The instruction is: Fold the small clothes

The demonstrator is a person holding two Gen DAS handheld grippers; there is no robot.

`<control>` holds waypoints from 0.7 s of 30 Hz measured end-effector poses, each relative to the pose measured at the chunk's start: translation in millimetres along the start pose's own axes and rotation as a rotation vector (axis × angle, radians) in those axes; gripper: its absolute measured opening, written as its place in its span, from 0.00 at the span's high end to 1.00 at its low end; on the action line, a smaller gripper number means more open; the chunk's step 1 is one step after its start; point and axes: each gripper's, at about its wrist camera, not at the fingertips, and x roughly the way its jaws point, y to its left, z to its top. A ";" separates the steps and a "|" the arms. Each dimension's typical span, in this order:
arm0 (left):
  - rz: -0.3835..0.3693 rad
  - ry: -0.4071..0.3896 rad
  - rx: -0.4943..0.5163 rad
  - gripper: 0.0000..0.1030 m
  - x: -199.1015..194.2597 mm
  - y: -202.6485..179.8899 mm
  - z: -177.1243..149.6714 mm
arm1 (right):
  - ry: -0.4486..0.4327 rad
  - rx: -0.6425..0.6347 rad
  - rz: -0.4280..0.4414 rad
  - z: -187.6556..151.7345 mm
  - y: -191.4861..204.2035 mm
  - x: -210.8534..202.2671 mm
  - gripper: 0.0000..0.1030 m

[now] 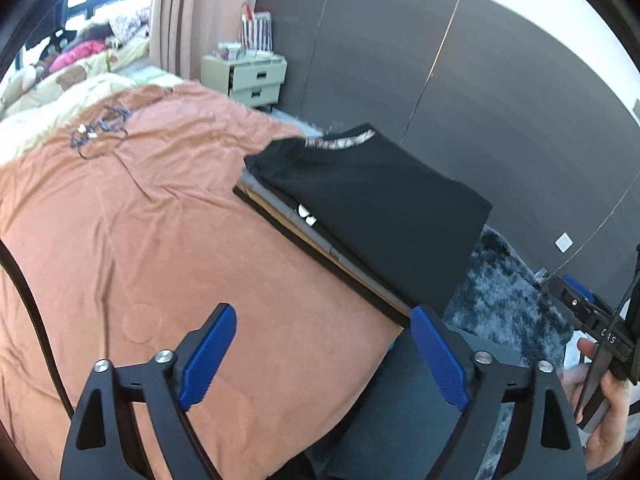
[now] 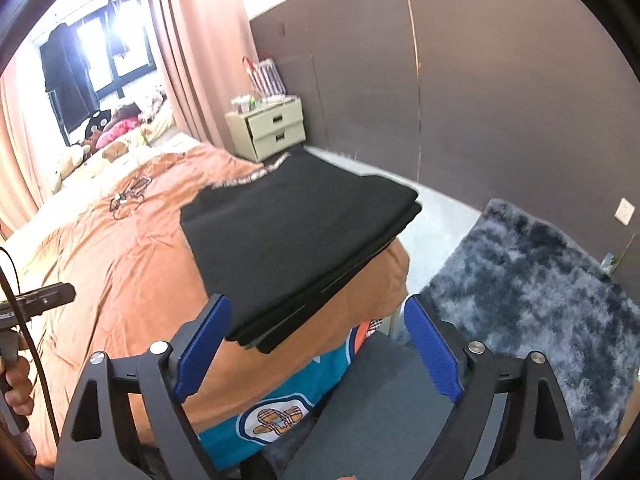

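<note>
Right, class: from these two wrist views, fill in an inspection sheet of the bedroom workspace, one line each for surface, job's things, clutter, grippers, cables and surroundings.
Surface: bed under a rumpled orange-brown cotton cover.
Job's things: folded black knit garment on top of a flat stack of folded clothes at the bed's edge.
Clutter: soft toys and pink cushions at the bed's far end.
Grippers: left gripper open, nothing between its blue pads; right gripper open, also nothing held.
Cables: thin black cable across the cover.
Surroundings: cream two-drawer bedside cabinet, shaggy blue-grey rug, dark grey panelled wall, pink curtain.
</note>
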 end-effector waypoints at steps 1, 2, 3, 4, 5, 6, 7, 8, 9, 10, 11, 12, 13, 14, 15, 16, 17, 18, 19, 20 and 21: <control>0.002 -0.020 0.006 0.06 -10.5 -1.8 -2.9 | -0.013 -0.004 -0.002 -4.4 1.6 -10.0 0.14; 0.006 -0.039 0.012 0.03 -21.0 -3.6 -6.2 | -0.029 -0.006 -0.002 -8.9 3.0 -22.3 0.13; 0.006 -0.056 0.017 0.02 -31.5 -5.4 -9.8 | -0.039 -0.009 0.000 -18.7 7.2 -29.9 0.13; 0.004 -0.068 0.020 0.01 -40.2 -6.7 -13.4 | -0.052 -0.009 0.005 -26.8 11.1 -40.9 0.10; 0.005 -0.078 0.023 0.01 -48.3 -8.1 -16.4 | -0.061 -0.009 0.012 -32.6 12.8 -49.6 0.08; 0.005 -0.089 0.024 0.01 -56.7 -9.5 -19.8 | -0.068 -0.008 0.020 -43.3 18.4 -55.4 0.03; 0.001 -0.101 0.024 0.01 -65.5 -10.8 -24.0 | -0.071 -0.006 0.027 -49.2 20.4 -59.0 0.00; 0.000 -0.114 0.025 0.01 -74.2 -12.0 -28.3 | -0.077 -0.004 0.031 -54.7 21.2 -64.9 0.00; 0.004 -0.122 0.028 0.01 -80.8 -13.0 -32.4 | -0.081 -0.003 0.033 -60.1 21.7 -68.6 0.00; 0.007 -0.131 0.033 0.01 -88.8 -14.4 -37.8 | -0.085 -0.003 0.034 -64.5 20.5 -71.4 0.00; 0.005 -0.137 0.035 0.01 -95.1 -15.4 -42.7 | -0.088 -0.004 0.037 -69.3 19.8 -73.0 0.00; 0.004 -0.141 0.038 0.01 -101.3 -16.5 -48.0 | -0.092 -0.008 0.038 -76.1 21.1 -80.5 0.00; 0.007 -0.144 0.045 0.01 -107.9 -18.2 -53.9 | -0.093 -0.014 0.037 -78.3 21.4 -83.2 0.00; 0.011 -0.148 0.054 0.01 -114.6 -20.0 -59.8 | -0.094 -0.018 0.039 -82.9 21.9 -87.5 0.00; 0.012 -0.152 0.059 0.01 -119.7 -20.9 -64.5 | -0.096 -0.021 0.044 -83.9 22.6 -90.4 0.00; 0.012 -0.157 0.065 0.01 -126.2 -22.2 -70.6 | -0.097 -0.027 0.053 -87.8 24.5 -95.7 0.00; 0.013 -0.162 0.071 0.01 -131.3 -23.3 -75.7 | -0.100 -0.033 0.063 -91.2 26.4 -100.7 0.00; 0.019 -0.168 0.077 0.01 -138.3 -25.0 -83.1 | -0.102 -0.038 0.070 -92.8 27.2 -103.7 0.00; 0.023 -0.171 0.084 0.01 -142.8 -25.5 -88.8 | -0.105 -0.049 0.078 -98.2 30.1 -109.7 0.00; 0.028 -0.172 0.091 0.01 -147.8 -26.6 -95.8 | -0.107 -0.052 0.082 -100.1 30.4 -112.1 0.00; 0.032 -0.172 0.093 0.01 -151.7 -26.8 -102.0 | -0.110 -0.055 0.090 -102.7 31.6 -115.8 0.00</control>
